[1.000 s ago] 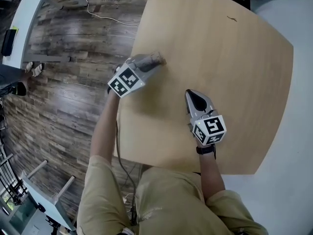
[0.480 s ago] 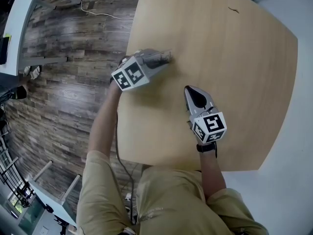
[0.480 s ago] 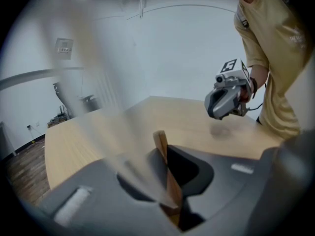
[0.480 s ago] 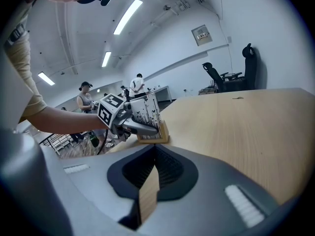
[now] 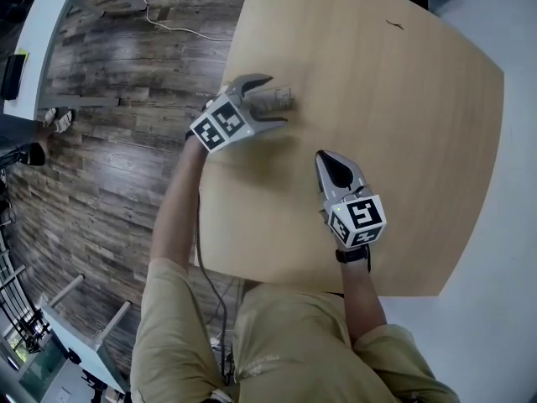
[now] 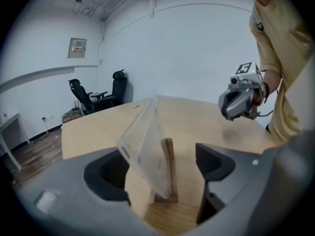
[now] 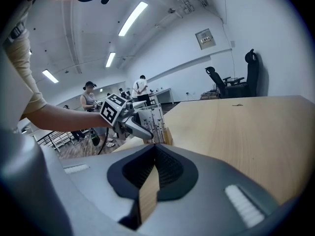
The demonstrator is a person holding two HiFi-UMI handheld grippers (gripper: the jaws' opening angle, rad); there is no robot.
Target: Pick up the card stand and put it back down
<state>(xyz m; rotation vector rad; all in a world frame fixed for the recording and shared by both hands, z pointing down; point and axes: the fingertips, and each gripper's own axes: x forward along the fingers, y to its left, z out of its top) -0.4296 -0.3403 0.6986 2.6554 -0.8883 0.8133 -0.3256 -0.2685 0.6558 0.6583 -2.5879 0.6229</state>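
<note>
The card stand point(image 5: 281, 99), a clear plastic panel point(image 6: 145, 149) in a small wooden base point(image 6: 170, 173), stands upright on the light wooden table point(image 5: 403, 124) near its left edge. My left gripper point(image 5: 275, 100) has just been opening its jaws; it is open now, with the stand between the pads and a gap on each side point(image 6: 160, 178). From the right gripper view the stand point(image 7: 156, 124) shows beside the left gripper point(image 7: 123, 118). My right gripper point(image 5: 324, 158) hovers over the table's near middle, shut and empty point(image 7: 153, 154).
The table's left edge and dark plank floor point(image 5: 126, 141) lie just behind the left gripper. A white desk point(image 5: 42, 32) and a cable point(image 5: 168, 25) are at the upper left. Office chairs point(image 6: 81, 95) and several people point(image 7: 91, 102) stand far off.
The left gripper's jaws went from shut on the card stand to wide open around it. The stand stays upright on the table. The right gripper has not moved.
</note>
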